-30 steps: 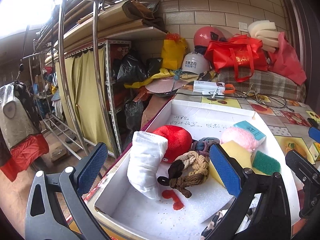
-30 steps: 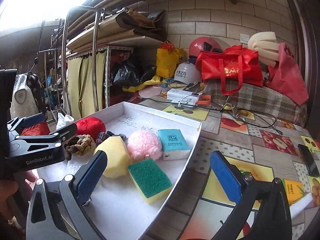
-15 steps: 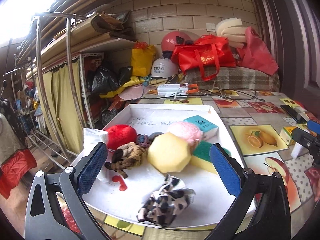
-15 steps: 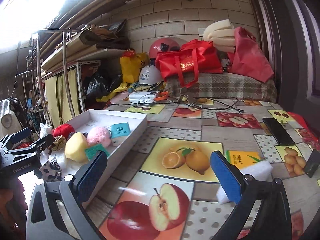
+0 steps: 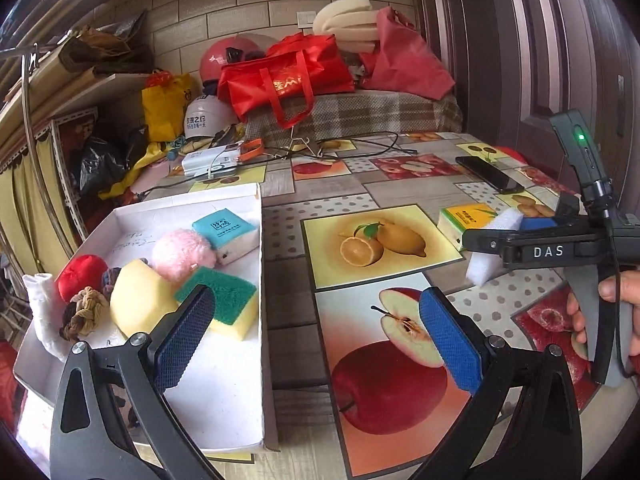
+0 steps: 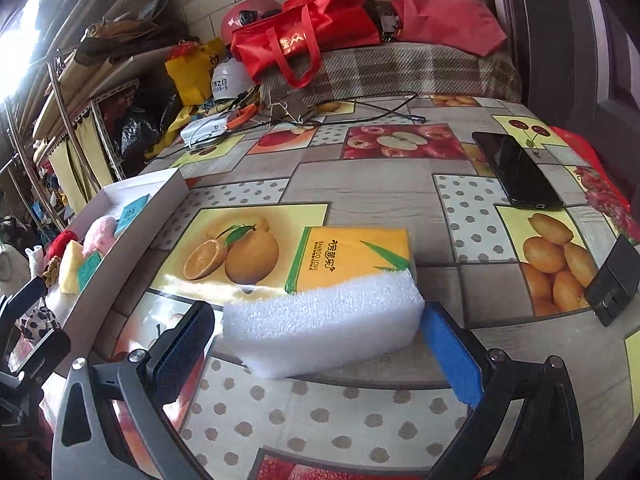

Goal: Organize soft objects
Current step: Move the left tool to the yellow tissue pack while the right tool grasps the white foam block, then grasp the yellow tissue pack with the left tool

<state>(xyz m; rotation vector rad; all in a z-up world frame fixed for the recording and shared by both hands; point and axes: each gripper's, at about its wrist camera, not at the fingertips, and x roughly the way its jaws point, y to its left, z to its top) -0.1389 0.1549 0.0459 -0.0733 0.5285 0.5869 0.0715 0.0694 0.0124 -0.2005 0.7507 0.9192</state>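
A white foam block (image 6: pixel 324 322) lies on the fruit-print tablecloth against a yellow tissue pack (image 6: pixel 352 258). My right gripper (image 6: pixel 316 350) is open, its fingers on either side of the block's near edge, the right pad touching it. The block also shows in the left wrist view (image 5: pixel 486 256). The white tray (image 5: pixel 262 320) at the left holds a green-yellow scrub sponge (image 5: pixel 222 300), a yellow sponge (image 5: pixel 138 300), a pink pom (image 5: pixel 180 250), a teal tissue pack (image 5: pixel 226 228), a red ball (image 5: pixel 80 278), a braided tie (image 5: pixel 84 314) and a white cloth roll (image 5: pixel 44 316). My left gripper (image 5: pixel 316 338) is open and empty at the tray's right wall.
A black phone (image 6: pixel 516 170) lies at the far right, a small black box (image 6: pixel 614 284) at the right edge. Cables and a white power strip (image 6: pixel 204 132) lie at the table's back. Red bags, helmets and a plaid cover crowd the back; shelves stand left.
Both grippers swung right, away from the tray. My right gripper moved down to the white foam block, which now sits between its fingers. The left gripper now looks over the tray's right wall.
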